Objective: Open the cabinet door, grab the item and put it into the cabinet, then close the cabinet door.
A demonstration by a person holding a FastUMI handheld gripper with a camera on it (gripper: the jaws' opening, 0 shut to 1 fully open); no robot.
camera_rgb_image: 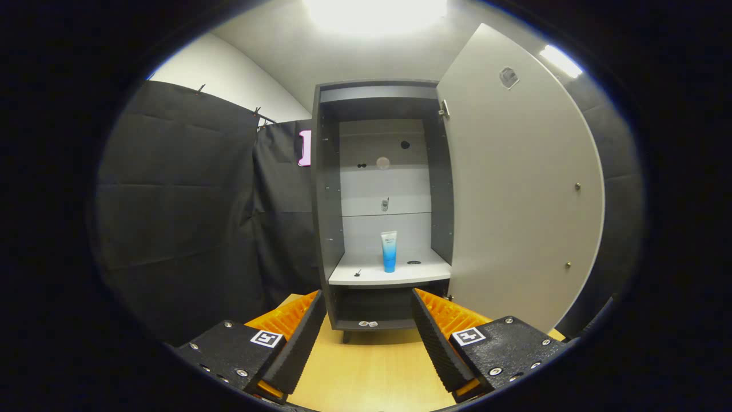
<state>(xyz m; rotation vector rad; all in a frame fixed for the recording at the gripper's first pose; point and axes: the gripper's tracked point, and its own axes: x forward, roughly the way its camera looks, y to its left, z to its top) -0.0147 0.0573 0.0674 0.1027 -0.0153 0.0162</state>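
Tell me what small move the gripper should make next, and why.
Probably swing toward the open door to push it shut. The tube already stands upright on the cabinet shelf, and the gripper is open and empty, fingers apart in front of the cabinet. Closing the door looks like the one step left.

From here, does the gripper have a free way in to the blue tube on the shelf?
Probably yes: the door stands wide open, the gripper is open and empty, and the tube stands upright on the shelf beyond its fingers.
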